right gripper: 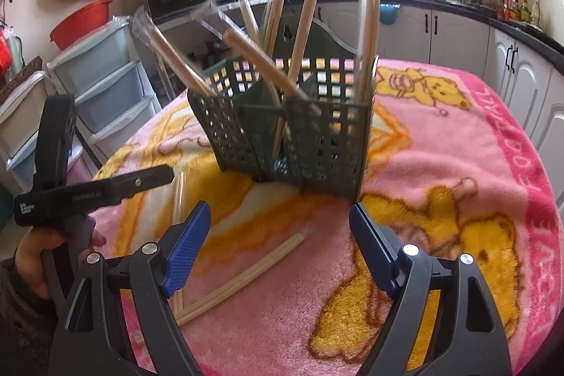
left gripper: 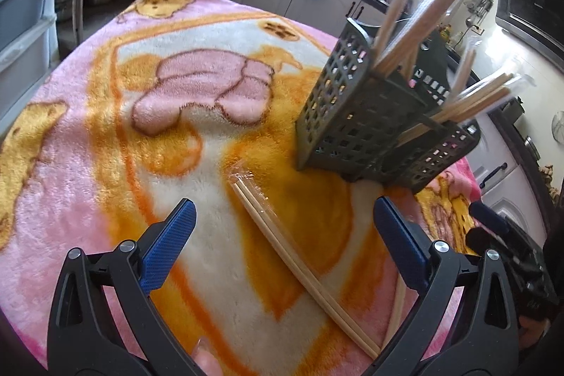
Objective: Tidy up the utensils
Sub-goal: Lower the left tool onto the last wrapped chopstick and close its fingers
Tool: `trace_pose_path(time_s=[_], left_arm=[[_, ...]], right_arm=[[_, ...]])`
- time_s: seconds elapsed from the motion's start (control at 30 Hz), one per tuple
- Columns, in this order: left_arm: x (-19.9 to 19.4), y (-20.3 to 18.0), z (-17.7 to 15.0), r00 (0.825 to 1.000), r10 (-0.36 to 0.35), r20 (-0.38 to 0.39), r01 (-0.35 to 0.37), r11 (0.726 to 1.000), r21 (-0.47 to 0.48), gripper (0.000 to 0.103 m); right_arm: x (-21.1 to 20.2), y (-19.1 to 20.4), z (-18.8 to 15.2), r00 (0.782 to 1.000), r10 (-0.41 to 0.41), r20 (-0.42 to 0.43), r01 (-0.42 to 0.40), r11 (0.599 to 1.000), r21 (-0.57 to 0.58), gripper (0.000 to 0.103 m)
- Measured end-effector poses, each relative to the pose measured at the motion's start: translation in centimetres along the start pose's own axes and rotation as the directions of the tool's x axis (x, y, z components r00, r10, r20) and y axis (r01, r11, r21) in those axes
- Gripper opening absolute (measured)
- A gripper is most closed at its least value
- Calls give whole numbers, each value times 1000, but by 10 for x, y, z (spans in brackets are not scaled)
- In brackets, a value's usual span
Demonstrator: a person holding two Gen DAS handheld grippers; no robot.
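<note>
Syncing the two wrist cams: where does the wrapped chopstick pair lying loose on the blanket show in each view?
Left wrist: wrapped chopstick pair runs diagonally from centre to lower right, between the open left tongs.
Right wrist: same pair lies lower left of centre, beside the left finger of the open right tongs.
Shared landmark: green utensil basket behind it.

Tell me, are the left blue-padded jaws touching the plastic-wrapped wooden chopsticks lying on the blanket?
Apart. The left wrist view shows the left gripper open, with the wrapped wooden chopsticks lying between its jaws, clear blanket on either side.
</note>
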State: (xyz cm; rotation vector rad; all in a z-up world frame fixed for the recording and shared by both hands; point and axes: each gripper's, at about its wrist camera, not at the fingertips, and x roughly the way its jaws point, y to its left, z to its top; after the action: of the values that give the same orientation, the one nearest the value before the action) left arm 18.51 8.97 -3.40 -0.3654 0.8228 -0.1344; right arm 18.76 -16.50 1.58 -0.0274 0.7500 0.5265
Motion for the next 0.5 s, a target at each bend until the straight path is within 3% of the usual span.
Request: trace_pose_path(time_s=[0.2,0.5], left_arm=[[15,6,5,1000,-8,-25,8,1000,-29,92],[31,17,9,999,-6,-45,3,997,-73,69]], right_arm=[[18,-3,-4,998,3,-56,-2,1000,17,78],[45,-12,-6,990,45,-132,-33,995,96,71]])
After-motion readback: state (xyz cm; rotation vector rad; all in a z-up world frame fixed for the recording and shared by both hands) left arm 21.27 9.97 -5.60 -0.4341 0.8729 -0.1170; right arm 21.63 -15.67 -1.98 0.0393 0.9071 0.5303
